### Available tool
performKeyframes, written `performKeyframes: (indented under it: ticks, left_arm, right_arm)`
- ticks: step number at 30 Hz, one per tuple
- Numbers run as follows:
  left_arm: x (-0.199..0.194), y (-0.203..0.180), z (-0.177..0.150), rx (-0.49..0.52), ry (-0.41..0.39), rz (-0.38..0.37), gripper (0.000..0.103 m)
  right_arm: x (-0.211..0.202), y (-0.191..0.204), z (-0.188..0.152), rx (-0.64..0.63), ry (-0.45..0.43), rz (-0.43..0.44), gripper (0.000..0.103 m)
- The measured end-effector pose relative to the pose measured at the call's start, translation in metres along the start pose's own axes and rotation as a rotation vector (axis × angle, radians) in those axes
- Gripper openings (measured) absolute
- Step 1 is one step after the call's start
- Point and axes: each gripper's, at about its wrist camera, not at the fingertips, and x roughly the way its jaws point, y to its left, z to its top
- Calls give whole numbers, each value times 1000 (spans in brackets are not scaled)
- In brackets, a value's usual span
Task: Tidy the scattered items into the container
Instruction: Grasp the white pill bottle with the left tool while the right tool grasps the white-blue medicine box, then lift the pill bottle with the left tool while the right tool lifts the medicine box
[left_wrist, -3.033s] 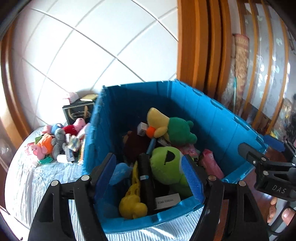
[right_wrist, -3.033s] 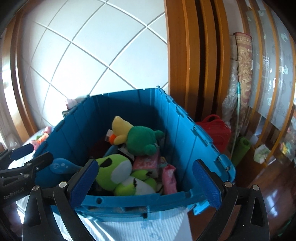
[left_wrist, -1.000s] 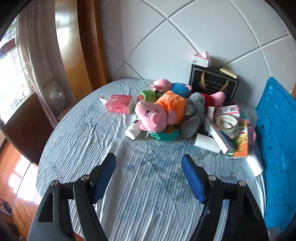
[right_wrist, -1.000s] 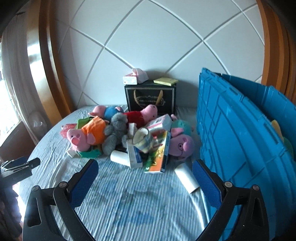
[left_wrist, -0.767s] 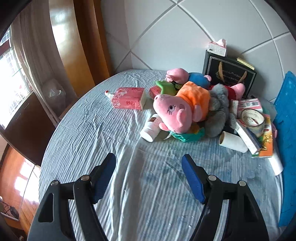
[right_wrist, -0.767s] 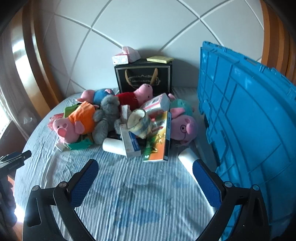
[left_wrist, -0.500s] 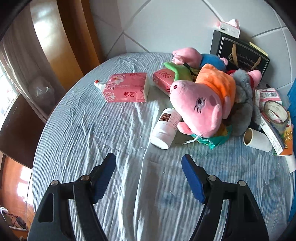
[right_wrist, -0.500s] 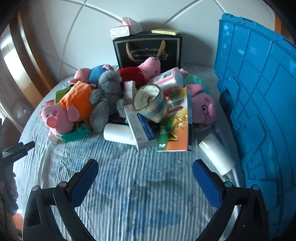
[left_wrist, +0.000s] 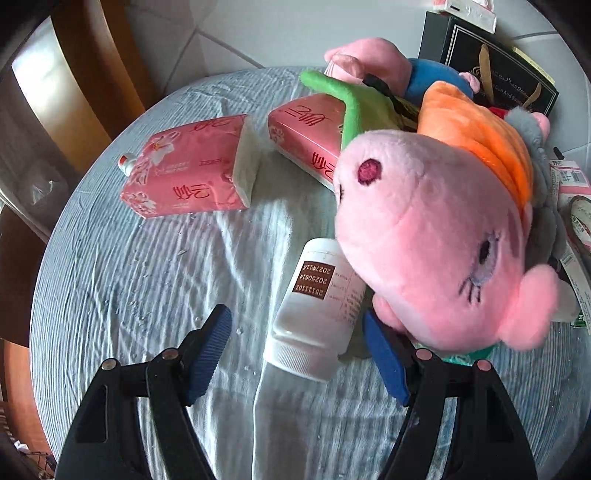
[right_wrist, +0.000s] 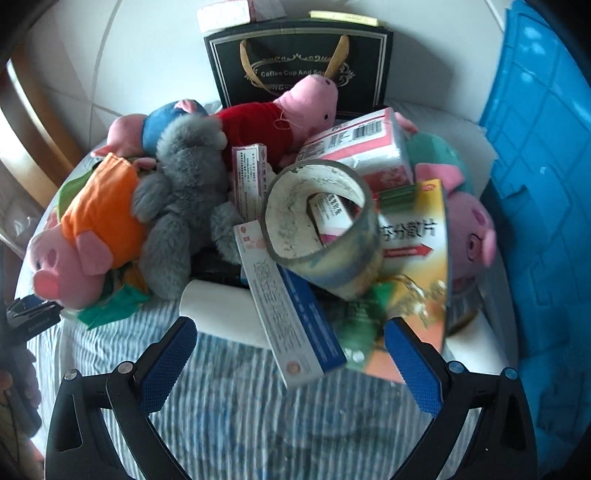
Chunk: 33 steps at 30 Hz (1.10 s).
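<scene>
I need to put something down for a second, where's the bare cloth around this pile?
Bare striped cloth lies left of the white bottle and below the pink tissue pack, by the left gripper. Another strip sits in front of the right gripper, below the long box. The toy pile around the tape roll is crowded.

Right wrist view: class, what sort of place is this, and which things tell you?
Probably a room in a home: plush pig toys, a black gift bag against a tiled wall, and a blue storage crate on a cloth-covered table.
</scene>
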Motion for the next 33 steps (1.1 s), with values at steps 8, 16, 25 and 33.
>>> performKeyframes:
  ticks: [8,16,25,33]
  left_arm:
    - [25,-1,4,2,24,-74,73]
    - [13,-7,-12,2,-16,-75,49]
    - [-49,-16,-47,4,-94,-75,48]
    - [-104,-33,-71,34,-179,-110,48]
  right_arm:
    - [35,-1,7,-2,49,-32,63]
    - [25,7,-6,-18,50,7,40]
    - [-16,3,-52,-8,37,43,39]
    - [-78,3,-85,-18,-61,29,39]
